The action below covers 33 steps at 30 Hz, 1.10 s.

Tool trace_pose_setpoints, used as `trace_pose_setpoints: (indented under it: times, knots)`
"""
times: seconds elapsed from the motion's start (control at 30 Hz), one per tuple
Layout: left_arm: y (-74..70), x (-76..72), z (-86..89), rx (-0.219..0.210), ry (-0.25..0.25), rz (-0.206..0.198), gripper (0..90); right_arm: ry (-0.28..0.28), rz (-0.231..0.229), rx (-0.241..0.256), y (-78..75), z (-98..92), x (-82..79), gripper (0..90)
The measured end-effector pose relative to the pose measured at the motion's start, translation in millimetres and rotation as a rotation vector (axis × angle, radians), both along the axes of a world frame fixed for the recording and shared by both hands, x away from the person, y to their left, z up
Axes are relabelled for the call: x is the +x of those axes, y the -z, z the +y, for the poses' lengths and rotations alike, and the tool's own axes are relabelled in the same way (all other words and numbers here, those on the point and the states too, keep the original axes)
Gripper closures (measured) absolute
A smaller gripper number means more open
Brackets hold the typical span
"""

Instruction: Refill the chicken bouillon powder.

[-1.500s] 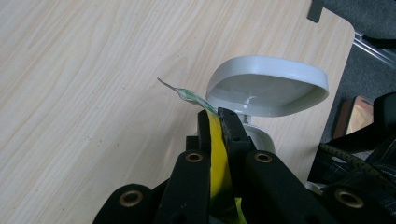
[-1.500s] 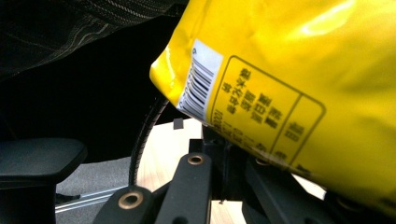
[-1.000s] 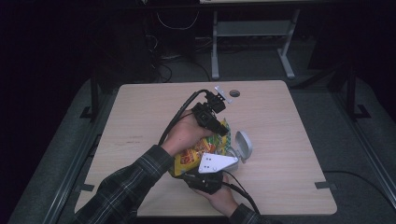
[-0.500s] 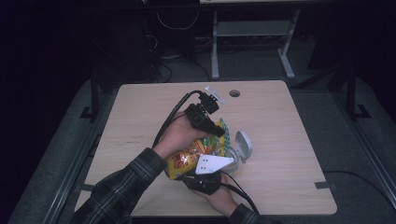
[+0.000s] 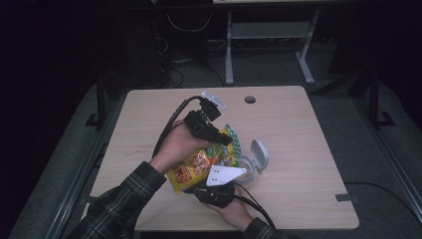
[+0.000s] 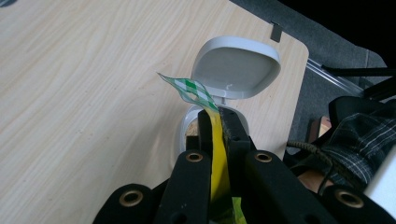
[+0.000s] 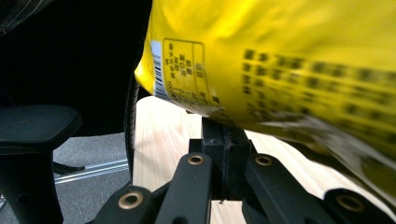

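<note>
A yellow snack bag [image 5: 199, 164] with a green checkered top edge [image 6: 189, 91] hangs tilted above the table. My left gripper [image 5: 225, 140] is shut on its upper edge, and in the left gripper view [image 6: 215, 119] the yellow foil runs between the jaws. Below it, my right gripper [image 5: 198, 189] holds the bag's lower end. In the right gripper view [image 7: 219, 128] the jaws stand together with the bag's bottom seam [image 7: 205, 109] at their tips. A white container [image 5: 249, 167] with its flip lid [image 6: 236, 67] open sits just past the bag.
The wooden table [image 5: 308, 144] has a round cable hole [image 5: 250, 99] near its far edge. A black chair [image 7: 32, 126] stands off the table's near side. A desk frame [image 5: 268, 40] and cables lie on the floor beyond.
My left gripper has shifted slightly left with the bag's top, and the bag has stretched out more between the two grippers. The container has not moved.
</note>
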State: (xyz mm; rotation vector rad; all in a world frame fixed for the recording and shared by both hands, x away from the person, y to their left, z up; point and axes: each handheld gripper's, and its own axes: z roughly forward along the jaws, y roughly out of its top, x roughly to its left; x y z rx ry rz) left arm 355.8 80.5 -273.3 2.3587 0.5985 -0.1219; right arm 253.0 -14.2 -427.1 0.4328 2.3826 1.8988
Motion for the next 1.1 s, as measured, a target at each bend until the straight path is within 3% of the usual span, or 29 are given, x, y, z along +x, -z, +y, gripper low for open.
trace_pose_setpoints:
  times: [0.37, 0.63, 0.8, 0.9, 1.1]
  knots:
    - [-2.6, -3.3, 27.8, -0.076, -0.016, -0.006, 90.0, 0.004, 0.021, -0.010, 3.8, -0.2, 2.1, 90.0]
    - [-6.1, -5.8, 47.1, -0.108, -0.033, -0.020, 90.0, 0.004, 0.017, -0.007, 3.8, -0.3, 2.4, 90.0]
    - [-2.7, -6.9, 61.2, -0.118, -0.055, -0.031, 90.0, 0.010, 0.016, 0.000, 3.0, -2.4, 3.7, 90.0]
    - [0.6, -5.0, 70.1, -0.145, -0.089, -0.039, 90.0, 0.010, 0.017, 0.001, 3.0, -2.9, 3.8, 90.0]
    - [9.9, -4.1, 83.3, -0.172, -0.117, -0.081, 90.0, 0.010, 0.014, -0.007, 4.2, -3.1, 3.3, 90.0]
